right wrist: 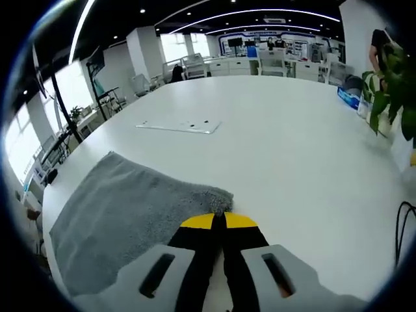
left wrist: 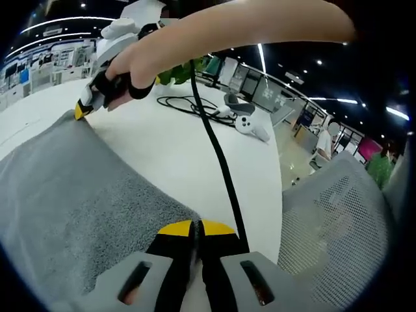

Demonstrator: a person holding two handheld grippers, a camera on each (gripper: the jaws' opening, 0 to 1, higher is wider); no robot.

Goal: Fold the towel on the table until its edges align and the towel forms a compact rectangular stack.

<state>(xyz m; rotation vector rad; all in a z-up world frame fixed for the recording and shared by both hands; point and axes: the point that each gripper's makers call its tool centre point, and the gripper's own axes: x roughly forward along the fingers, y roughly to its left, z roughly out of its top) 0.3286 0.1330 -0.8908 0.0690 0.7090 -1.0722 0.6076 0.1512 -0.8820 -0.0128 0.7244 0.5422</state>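
A grey towel (left wrist: 71, 195) lies spread on the white round table (left wrist: 169, 143). My left gripper (left wrist: 195, 228) has its yellow-tipped jaws pressed together on the towel's near corner. My right gripper (left wrist: 88, 104), held in a person's hand, bites the towel's far corner. In the right gripper view the towel (right wrist: 123, 208) stretches away to the left, and my right gripper (right wrist: 218, 221) is shut on its fuzzy corner (right wrist: 220, 197). The table (right wrist: 292, 149) shows wide and white beyond it.
A black cable (left wrist: 218, 156) runs from my left gripper to coils beside white controllers (left wrist: 250, 123). A grey mesh chair (left wrist: 338, 221) stands at the table's right edge. A flat pale sheet (right wrist: 179, 127) lies on the table; a plant (right wrist: 393, 84) and a cable (right wrist: 402, 227) are at the right.
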